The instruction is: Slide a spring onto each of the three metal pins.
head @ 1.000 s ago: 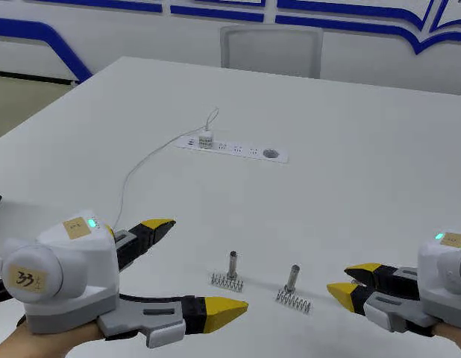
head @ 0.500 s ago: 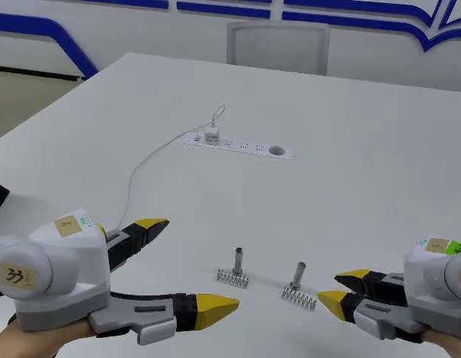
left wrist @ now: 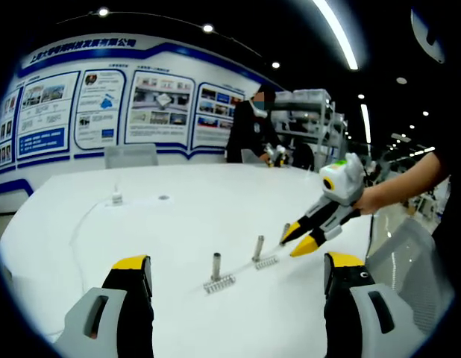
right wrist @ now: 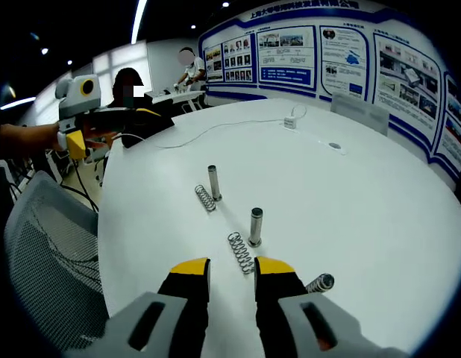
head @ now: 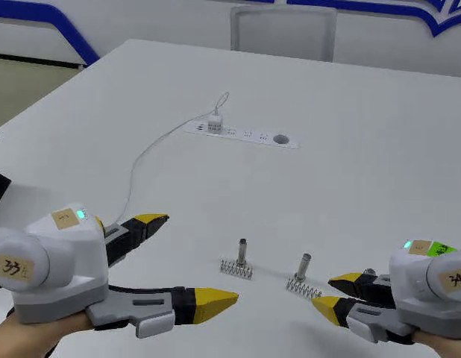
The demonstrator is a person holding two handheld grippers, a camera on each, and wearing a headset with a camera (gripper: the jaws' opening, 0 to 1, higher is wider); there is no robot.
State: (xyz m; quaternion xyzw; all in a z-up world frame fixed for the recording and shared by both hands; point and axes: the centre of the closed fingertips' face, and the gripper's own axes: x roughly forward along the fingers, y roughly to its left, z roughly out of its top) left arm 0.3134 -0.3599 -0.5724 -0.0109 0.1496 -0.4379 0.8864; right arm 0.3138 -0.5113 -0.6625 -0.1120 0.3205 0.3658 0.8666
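Two metal pins stand upright on the white table [head: 365, 171], low in the middle of the head view: the left pin [head: 242, 250] and the right pin [head: 303, 265], long axes vertical, tops pointing up. A bare spring lies flat at the foot of each. The left spring [head: 236, 268] and the right spring [head: 303, 288] both have their long axis running across the frame, dipping a little toward the right, each just beside its pin's base and not on it.

A third pin [right wrist: 320, 283] sits at the lower right of the right gripper view, just beside that gripper's jaw, its end turned toward the camera (it looks ridged, but I cannot tell whether a spring is on it).

The left gripper [head: 187, 259], at the lower left of the head view, has its jaws spread wide and empty, pointing right toward the left pin but well apart from it. The right gripper [head: 333, 292], at the lower right, points left with only a narrow gap between its jaws and nothing in it; its tips are near the right spring.

A power strip [head: 242, 135] with a white cable [head: 152, 149] lies toward the upper middle.
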